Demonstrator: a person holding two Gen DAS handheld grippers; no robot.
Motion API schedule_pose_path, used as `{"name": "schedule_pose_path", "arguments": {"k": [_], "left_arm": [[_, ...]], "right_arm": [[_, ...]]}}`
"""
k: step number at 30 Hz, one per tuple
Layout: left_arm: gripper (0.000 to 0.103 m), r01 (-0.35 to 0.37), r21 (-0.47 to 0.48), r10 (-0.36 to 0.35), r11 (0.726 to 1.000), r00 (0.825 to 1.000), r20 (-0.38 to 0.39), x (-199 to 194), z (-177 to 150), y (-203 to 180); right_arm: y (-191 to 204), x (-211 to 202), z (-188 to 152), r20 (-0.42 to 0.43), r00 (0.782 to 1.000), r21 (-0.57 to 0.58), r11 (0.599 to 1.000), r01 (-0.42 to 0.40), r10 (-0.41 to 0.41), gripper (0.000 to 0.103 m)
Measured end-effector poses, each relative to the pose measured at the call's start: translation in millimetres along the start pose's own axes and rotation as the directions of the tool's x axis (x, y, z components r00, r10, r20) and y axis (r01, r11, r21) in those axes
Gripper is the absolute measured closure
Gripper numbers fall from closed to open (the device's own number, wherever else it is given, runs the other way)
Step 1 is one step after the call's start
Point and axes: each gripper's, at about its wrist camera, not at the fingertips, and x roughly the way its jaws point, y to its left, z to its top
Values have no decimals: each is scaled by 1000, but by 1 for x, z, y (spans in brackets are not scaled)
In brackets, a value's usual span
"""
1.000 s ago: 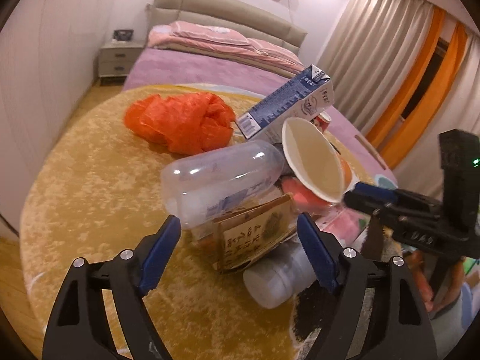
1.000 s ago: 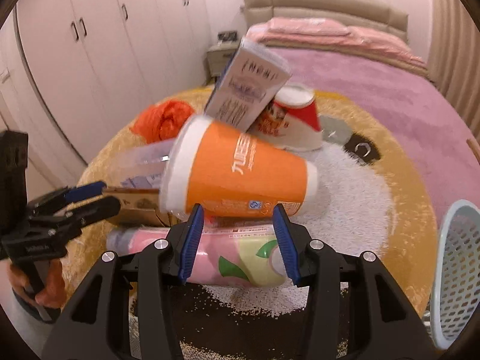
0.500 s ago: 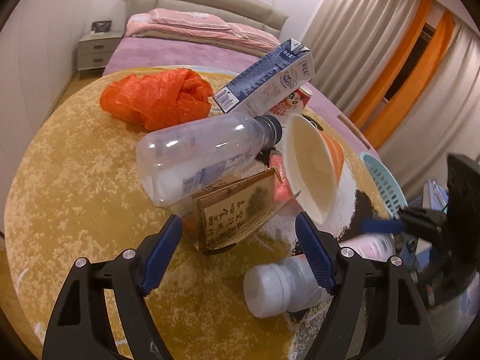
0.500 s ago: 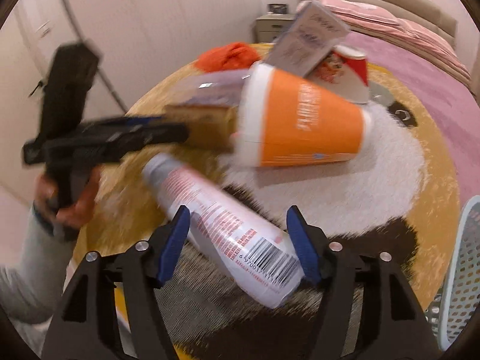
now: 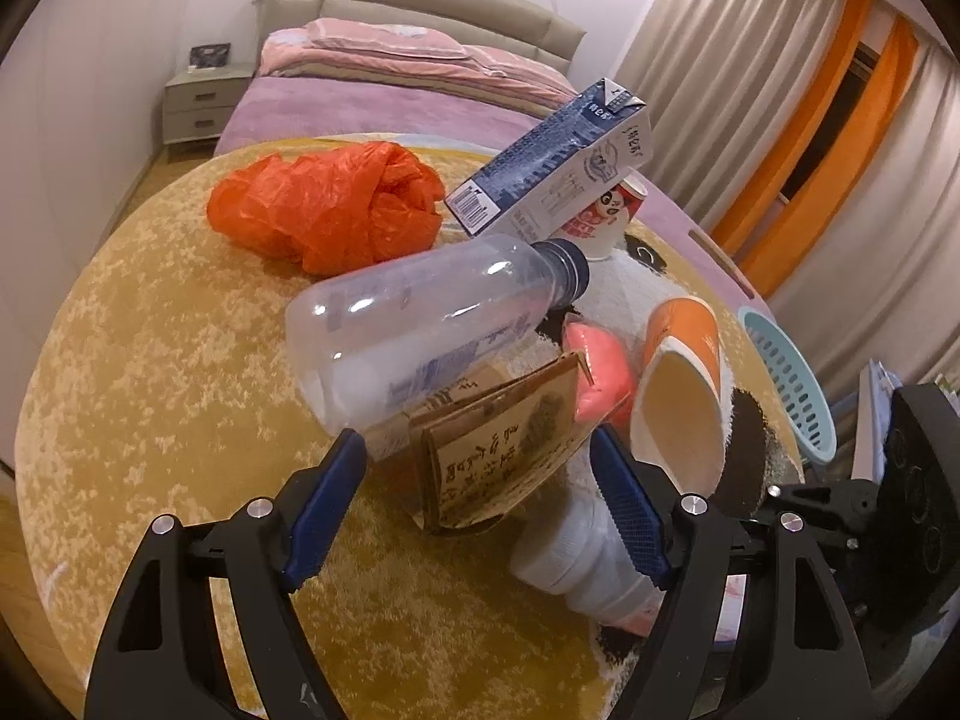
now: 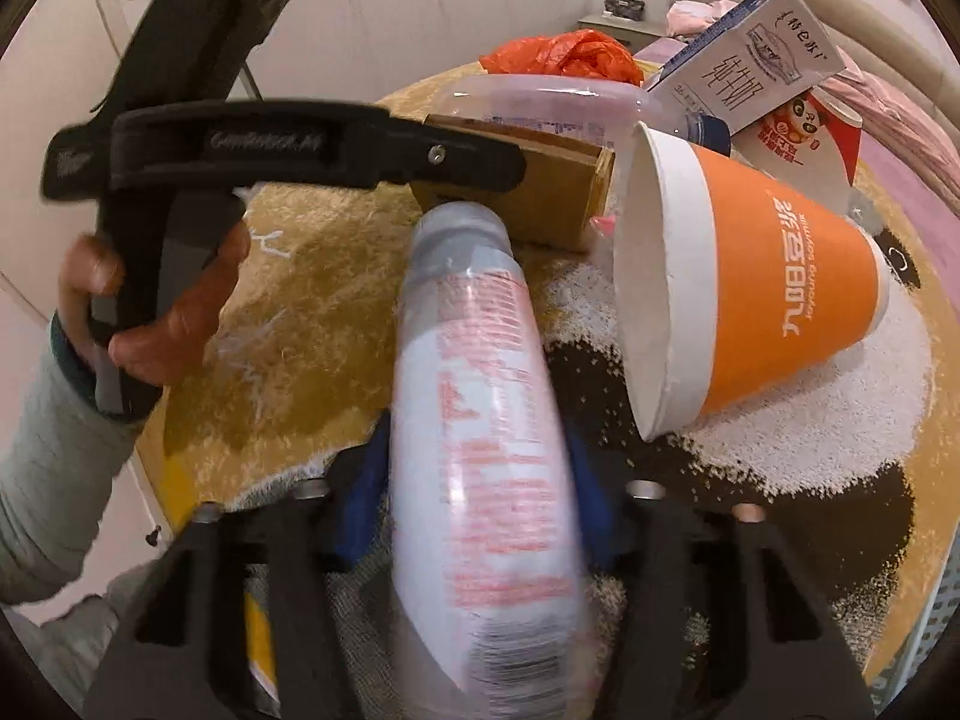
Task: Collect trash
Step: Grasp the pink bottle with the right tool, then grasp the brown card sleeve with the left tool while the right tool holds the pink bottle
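2 grippers on the trash pile, my right one taking the bottle.
My right gripper (image 6: pixel 474 510) is closing, pads against the white bottle (image 6: pixel 480 420) lying between them; I'd firm that pinch before lifting toward the basket (image 5: pixel 792 384). Red print, pale cap pointing away. My left gripper (image 5: pixel 480 504) hangs spread, empty.

Orange cup (image 6: pixel 774 276) – white rim, crumpled orange bag (image 5: pixel 324 204), blue-and-white carton (image 5: pixel 558 174), golden-yellow rug (image 5: pixel 150 360)
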Motion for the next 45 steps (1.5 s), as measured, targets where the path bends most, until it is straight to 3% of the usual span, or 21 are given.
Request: {"name": "schedule_pose_path", "arguments": {"k": [6, 8, 10, 15, 18, 24, 26, 28, 32, 34, 37, 38, 39, 45], "left_arm": [[28, -15, 43, 15, 999, 1000, 10, 6, 2, -12], [30, -16, 50, 15, 999, 1000, 5, 6, 1, -16], [38, -5, 58, 6, 998, 1000, -6, 6, -2, -20], [39, 53, 137, -49, 989, 998, -36, -9, -19, -42], [37, 32, 187, -27, 982, 999, -32, -14, -25, -55], [39, -84, 221, 96, 972, 994, -44, 7, -24, -59], [44, -94, 211, 106, 973, 993, -45, 11, -24, -56], [58, -94, 194, 106, 976, 993, -52, 13, -24, -52], [75, -109, 172, 118, 979, 992, -43, 9, -26, -47], [90, -110, 157, 116, 981, 993, -33, 4, -27, -45], [96, -117, 138, 120, 984, 993, -16, -3, -29, -43], [96, -117, 131, 119, 984, 993, -9, -5, -30, -43], [96, -115, 125, 116, 986, 993, -1, -8, -31, -44], [97, -97, 111, 91, 989, 994, 52, -28, -28, -56]], "right_arm": [[-6, -20, -33, 1, 999, 3, 999, 42, -42, 57], [-13, -28, -43, 7, 998, 38, 997, 68, -68, 57], [-23, -35, -52, 16, 996, 88, 992, 91, -92, 57], [-49, -48, -67, 40, 991, 194, 974, 116, -127, 57], [-58, -53, -65, 48, 990, 222, 968, 118, -132, 57], [-59, -58, -74, 49, 990, 228, 966, 119, -133, 57], [-57, -56, -73, 48, 990, 233, 966, 116, -131, 57], [-56, -56, -73, 47, 991, 238, 965, 113, -127, 56], [-54, -53, -69, 49, 991, 250, 962, 107, -123, 53], [-53, -51, -66, 53, 990, 254, 961, 110, -127, 52], [-52, -49, -64, 61, 990, 262, 959, 108, -128, 51], [-51, -49, -64, 64, 990, 260, 960, 104, -124, 51], [-51, -49, -64, 66, 990, 258, 961, 102, -123, 58], [-41, -54, -68, 98, 992, 241, 969, 53, -79, 58]]}}
